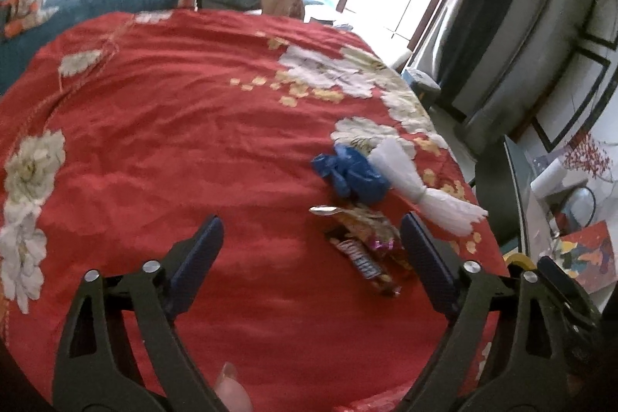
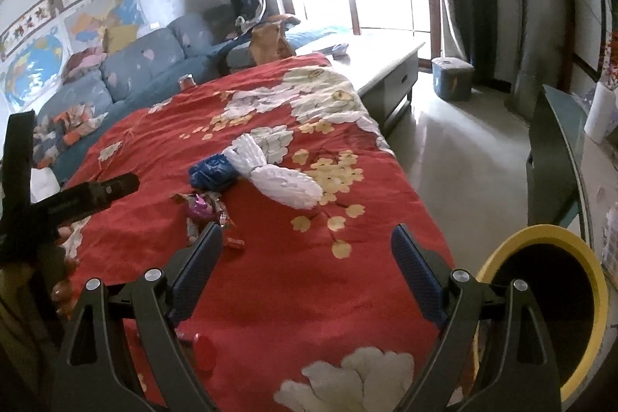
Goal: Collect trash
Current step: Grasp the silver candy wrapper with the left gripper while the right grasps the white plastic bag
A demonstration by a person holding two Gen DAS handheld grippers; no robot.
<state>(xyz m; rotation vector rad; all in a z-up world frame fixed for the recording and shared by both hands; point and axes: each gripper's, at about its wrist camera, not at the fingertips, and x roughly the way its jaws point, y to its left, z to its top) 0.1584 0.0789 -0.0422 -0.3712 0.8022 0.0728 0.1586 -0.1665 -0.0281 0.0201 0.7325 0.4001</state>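
Red cloth covered the surface (image 1: 174, 141); the trash lay lower right of centre in the left view. The wrapper (image 1: 363, 257) ran its long axis from upper left to lower right, just inside the right finger of the left gripper (image 1: 311, 238), whose fingers were spread and empty. The right gripper (image 2: 307, 242), fingers also spread, had the wrappers (image 2: 204, 209) near its left finger; the bin (image 2: 548, 300) sat at lower right

one blue bag (image 1: 349, 176), one white bag (image 1: 421, 186), one candy bar (image 1: 363, 261), one bin (image 2: 540, 311)
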